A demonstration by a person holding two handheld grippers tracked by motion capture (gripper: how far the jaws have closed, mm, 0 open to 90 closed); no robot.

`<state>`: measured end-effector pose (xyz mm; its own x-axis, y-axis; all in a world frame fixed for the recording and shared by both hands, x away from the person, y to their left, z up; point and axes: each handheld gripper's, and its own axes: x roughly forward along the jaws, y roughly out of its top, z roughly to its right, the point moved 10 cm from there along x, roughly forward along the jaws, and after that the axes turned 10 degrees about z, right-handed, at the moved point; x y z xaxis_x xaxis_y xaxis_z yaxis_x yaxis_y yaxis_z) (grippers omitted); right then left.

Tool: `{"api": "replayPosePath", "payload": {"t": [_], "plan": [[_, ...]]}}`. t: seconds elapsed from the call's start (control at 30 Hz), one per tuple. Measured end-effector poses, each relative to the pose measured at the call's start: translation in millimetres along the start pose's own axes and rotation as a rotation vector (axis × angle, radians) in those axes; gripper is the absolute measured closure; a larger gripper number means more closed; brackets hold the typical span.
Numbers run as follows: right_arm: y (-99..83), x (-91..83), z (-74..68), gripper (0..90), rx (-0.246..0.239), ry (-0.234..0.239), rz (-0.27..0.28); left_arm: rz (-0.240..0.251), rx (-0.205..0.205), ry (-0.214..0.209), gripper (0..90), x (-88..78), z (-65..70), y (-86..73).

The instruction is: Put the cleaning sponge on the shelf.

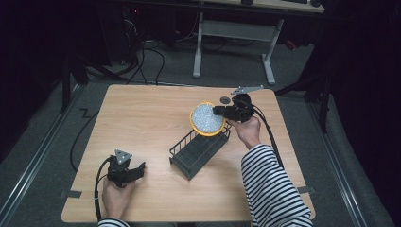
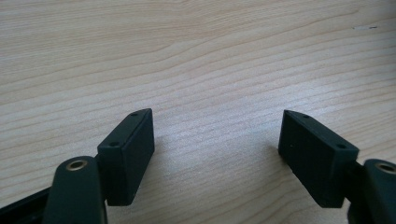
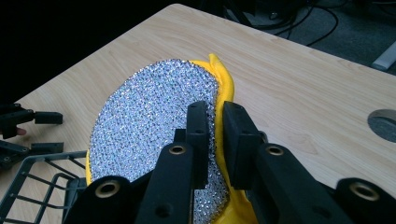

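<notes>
A round scouring pad (image 1: 206, 118), silver mesh on top with a yellow rim, hangs tilted above the far end of a black wire rack (image 1: 198, 151). My right gripper (image 1: 218, 111) is shut on its right edge; in the right gripper view the pad (image 3: 149, 121) is pinched on edge between the two jaws of that gripper (image 3: 215, 114). My left gripper (image 1: 140, 168) rests near the table's front left, open, pointing right toward the rack. In the left gripper view its jaws (image 2: 217, 135) stand wide apart over bare wood.
The wooden table (image 1: 142, 118) has a round cable hole (image 1: 225, 100) at the back right, behind my right hand. The rack's corner (image 3: 32, 177) shows at the lower left of the right gripper view. Floor cables and a desk frame lie beyond the table.
</notes>
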<state>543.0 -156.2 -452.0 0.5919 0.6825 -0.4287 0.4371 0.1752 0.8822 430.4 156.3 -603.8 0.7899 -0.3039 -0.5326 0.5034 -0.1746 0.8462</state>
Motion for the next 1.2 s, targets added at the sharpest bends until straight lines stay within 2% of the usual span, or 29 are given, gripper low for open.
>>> {"api": "replayPosePath", "payload": {"t": [0.17,0.4,0.53,1.2], "plan": [[-3.3,9.5,-7.4,81.6,-0.003,0.021,-0.011,0.0,0.0,0.0,27.4,0.0,0.0,0.0],[-6.4,13.7,-8.5,81.3,0.0,0.029,-0.026,0.0,0.0,0.0,27.4,0.0,0.0,0.0],[-9.3,15.4,-7.9,81.2,0.006,0.023,-0.038,0.0,0.0,0.0,27.4,0.0,0.0,0.0],[-19.6,17.5,-3.0,80.3,-0.025,-0.002,-0.085,0.0,0.0,0.0,27.4,0.0,0.0,0.0]]}}
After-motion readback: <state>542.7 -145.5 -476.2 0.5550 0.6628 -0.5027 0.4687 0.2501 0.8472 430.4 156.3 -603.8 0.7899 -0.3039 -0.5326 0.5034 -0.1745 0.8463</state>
